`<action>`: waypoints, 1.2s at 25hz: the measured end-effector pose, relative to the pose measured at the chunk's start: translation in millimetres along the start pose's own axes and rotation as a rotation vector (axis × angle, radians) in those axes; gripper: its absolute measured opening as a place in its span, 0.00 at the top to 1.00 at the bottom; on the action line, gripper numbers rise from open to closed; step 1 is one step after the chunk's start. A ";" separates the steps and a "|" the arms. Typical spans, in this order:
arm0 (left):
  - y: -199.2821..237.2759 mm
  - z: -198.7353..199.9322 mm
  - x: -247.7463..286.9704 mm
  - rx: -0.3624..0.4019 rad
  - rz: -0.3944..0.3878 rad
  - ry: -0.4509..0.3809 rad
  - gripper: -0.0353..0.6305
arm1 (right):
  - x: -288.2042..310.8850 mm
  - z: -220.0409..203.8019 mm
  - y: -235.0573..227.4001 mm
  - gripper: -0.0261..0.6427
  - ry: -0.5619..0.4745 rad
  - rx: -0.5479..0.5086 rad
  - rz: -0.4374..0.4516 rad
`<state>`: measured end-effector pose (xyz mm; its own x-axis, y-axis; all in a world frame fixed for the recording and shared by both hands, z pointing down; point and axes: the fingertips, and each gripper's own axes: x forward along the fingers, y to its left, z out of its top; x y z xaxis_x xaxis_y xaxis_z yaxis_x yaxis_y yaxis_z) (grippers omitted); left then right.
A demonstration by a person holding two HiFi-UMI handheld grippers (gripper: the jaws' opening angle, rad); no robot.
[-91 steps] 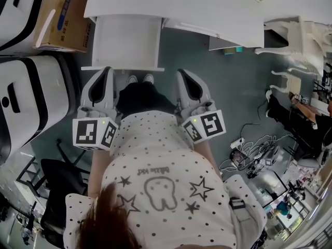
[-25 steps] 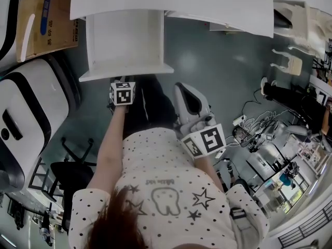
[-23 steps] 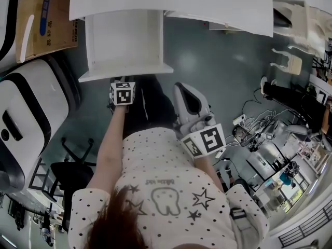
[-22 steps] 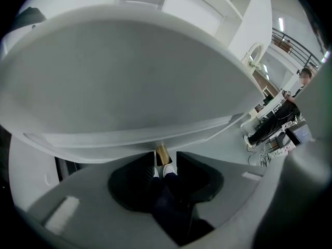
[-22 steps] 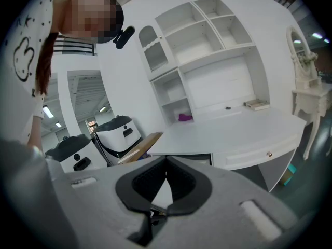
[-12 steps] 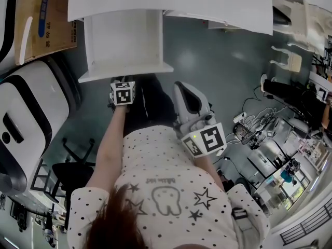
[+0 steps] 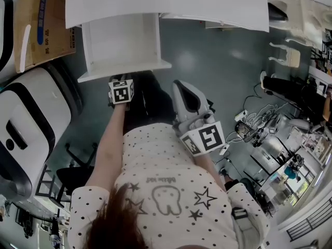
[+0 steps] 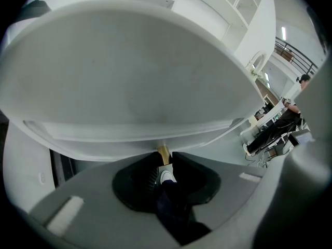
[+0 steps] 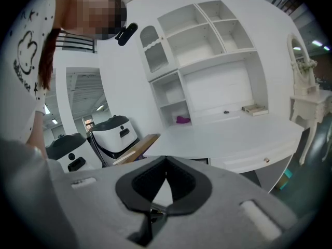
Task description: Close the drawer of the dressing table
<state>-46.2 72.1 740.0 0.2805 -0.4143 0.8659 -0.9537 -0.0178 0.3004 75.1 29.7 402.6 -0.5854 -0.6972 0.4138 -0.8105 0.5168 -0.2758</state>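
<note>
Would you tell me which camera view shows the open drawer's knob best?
The left gripper view: the brass knob sits centred in the left claw, whose jaws have just closed onto it. The head view shows only the drawer from above, its knob hidden under the front panel; the right gripper view misses it altogether.

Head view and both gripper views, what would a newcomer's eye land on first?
The white drawer stands pulled out of the dressing table, at the head view's upper left. The left hand-held gripper sits at its front, its jaws just closed onto the small brass knob. The right hand-held gripper hangs shut and empty close to the person's body.
</note>
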 end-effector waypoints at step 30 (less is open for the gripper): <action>16.6 81.5 25.4 -0.058 0.060 -0.027 0.82 | 25.2 47.5 -39.4 0.96 -0.074 -0.021 0.001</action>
<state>-63.7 -13.0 734.4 0.2196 -0.4378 0.8718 -0.9605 0.0596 0.2719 91.2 -31.8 382.7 -0.5871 -0.7309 0.3480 -0.8095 0.5274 -0.2579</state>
